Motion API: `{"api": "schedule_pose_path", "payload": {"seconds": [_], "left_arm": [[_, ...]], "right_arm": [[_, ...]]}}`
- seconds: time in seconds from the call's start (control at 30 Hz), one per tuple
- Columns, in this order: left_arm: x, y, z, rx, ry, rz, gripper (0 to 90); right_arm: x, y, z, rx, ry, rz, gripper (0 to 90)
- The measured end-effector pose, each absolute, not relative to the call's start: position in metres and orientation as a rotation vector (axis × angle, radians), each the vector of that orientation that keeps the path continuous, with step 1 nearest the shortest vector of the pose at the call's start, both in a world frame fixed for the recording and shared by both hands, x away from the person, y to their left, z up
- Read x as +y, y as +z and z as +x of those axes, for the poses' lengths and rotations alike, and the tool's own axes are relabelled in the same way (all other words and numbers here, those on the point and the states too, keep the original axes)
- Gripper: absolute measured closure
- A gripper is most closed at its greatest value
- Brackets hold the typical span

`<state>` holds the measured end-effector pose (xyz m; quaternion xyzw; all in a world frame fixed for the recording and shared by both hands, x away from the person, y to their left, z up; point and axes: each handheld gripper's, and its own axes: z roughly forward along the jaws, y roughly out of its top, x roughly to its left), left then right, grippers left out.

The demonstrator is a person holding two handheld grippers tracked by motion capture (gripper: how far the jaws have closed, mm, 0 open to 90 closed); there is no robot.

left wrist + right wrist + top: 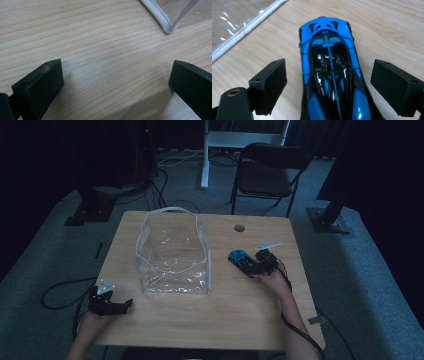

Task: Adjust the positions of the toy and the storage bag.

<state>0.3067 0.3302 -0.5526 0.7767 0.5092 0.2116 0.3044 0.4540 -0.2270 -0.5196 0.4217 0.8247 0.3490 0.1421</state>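
A blue and black toy car (pixel 240 259) (pixel 332 72) rests on the wooden table (pixel 210 320), to the right of a clear plastic bag (pixel 172 254) with white trim. My right gripper (pixel 258 265) (pixel 329 82) is open, its jaws standing on either side of the car with a gap on both sides. My left gripper (pixel 116 306) (pixel 116 80) is open near the table's front left corner, low over bare wood, nothing between its jaws. A corner of the bag (pixel 167 25) lies just ahead of it.
A small clear plastic piece (pixel 267 245) lies on the table behind the right gripper. A round grommet hole (pixel 239 228) sits near the far edge. Beyond the table stand a dark chair (pixel 267 175) and a white stand leg (pixel 205 155).
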Motion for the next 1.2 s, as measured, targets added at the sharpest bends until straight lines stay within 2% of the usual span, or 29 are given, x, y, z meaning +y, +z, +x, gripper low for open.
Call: {"api": "schedule_pose_path", "payload": {"seconds": [0.5, 0.77, 1.2], "left_arm": [[0.331, -0.553, 0.307, 1.349, 0.561, 2.056, 0.2], [0.331, -0.553, 0.307, 1.35, 0.562, 2.056, 0.2], [0.331, -0.553, 0.307, 1.35, 0.562, 2.056, 0.3]], "right_arm": [[-0.218, -0.529, 0.48, 2.46, 0.923, 1.216, 13.7], [-0.212, -0.538, 0.483, 2.514, 0.85, 1.159, 20.8], [-0.21, -0.539, 0.48, 2.467, 0.867, 1.179, 25.4]]}}
